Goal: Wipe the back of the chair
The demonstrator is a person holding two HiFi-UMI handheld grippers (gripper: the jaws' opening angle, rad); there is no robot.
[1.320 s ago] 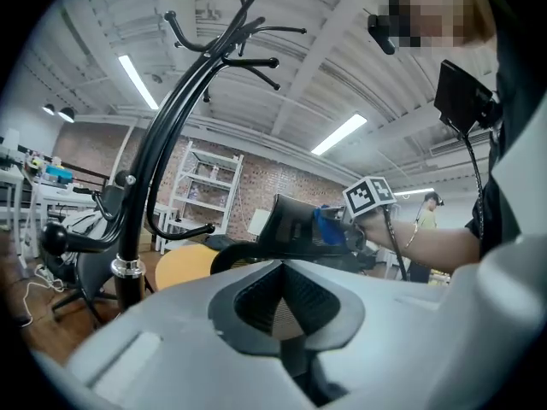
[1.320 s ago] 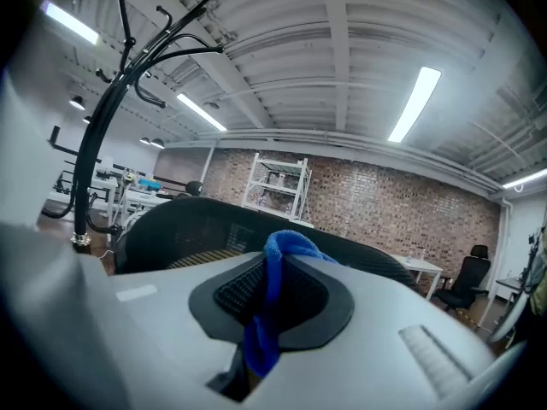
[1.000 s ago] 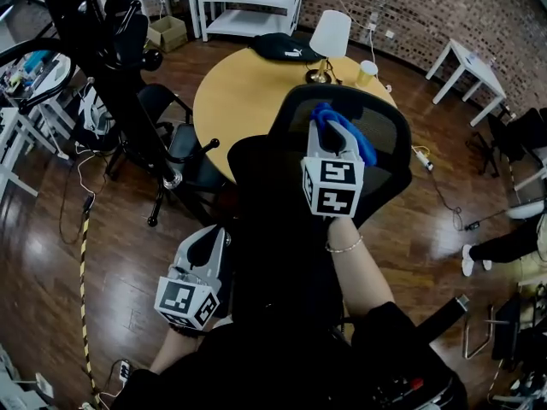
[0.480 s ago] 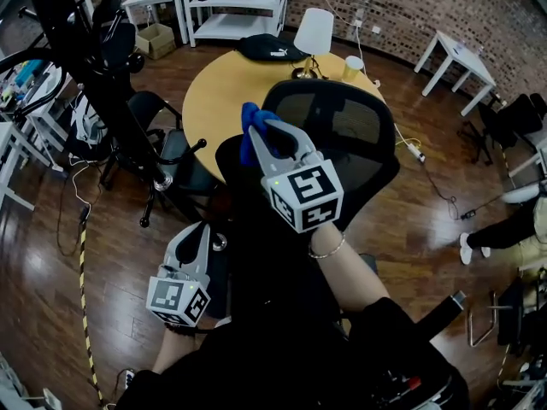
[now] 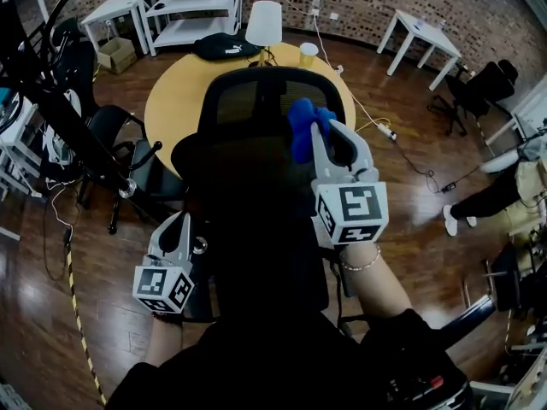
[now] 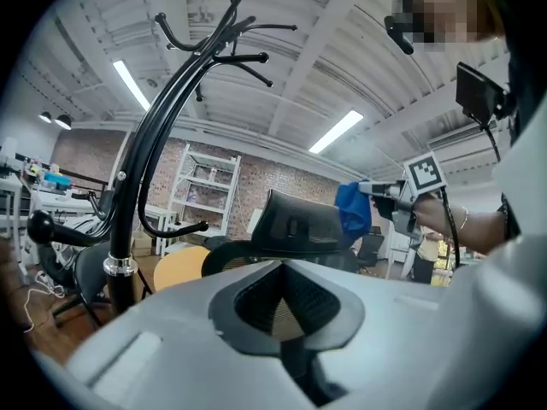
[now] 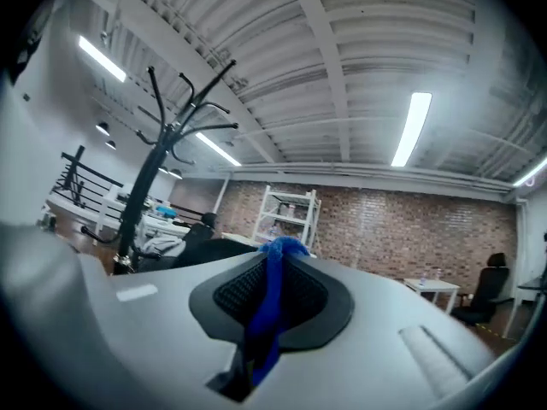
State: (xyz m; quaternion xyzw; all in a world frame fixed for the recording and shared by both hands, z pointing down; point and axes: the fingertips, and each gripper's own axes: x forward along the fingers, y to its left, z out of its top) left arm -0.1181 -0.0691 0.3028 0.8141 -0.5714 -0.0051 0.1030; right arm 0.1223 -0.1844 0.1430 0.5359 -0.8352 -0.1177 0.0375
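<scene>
A black mesh office chair back (image 5: 256, 109) rises in the middle of the head view, in front of a round yellow table. My right gripper (image 5: 320, 131) is shut on a blue cloth (image 5: 301, 126), held against the right part of the chair back near its top. In the right gripper view the blue cloth (image 7: 272, 301) is pinched between the closed jaws. My left gripper (image 5: 181, 229) hangs low at the left of the chair, shut with nothing in it. In the left gripper view the chair back (image 6: 301, 225) and the blue cloth (image 6: 353, 212) show ahead.
A round yellow table (image 5: 171, 109) carries a white lamp (image 5: 263, 22), a yellow cup (image 5: 308, 55) and a black bag (image 5: 219, 46). A black coat stand (image 5: 60, 109) and another black chair (image 5: 111, 135) are at the left. White tables (image 5: 419, 37) and shelves line the brick wall.
My right gripper has swept the blue cloth from the chair back's left edge across to its right side. The head view has shifted, and the left gripper stays low at the left.
</scene>
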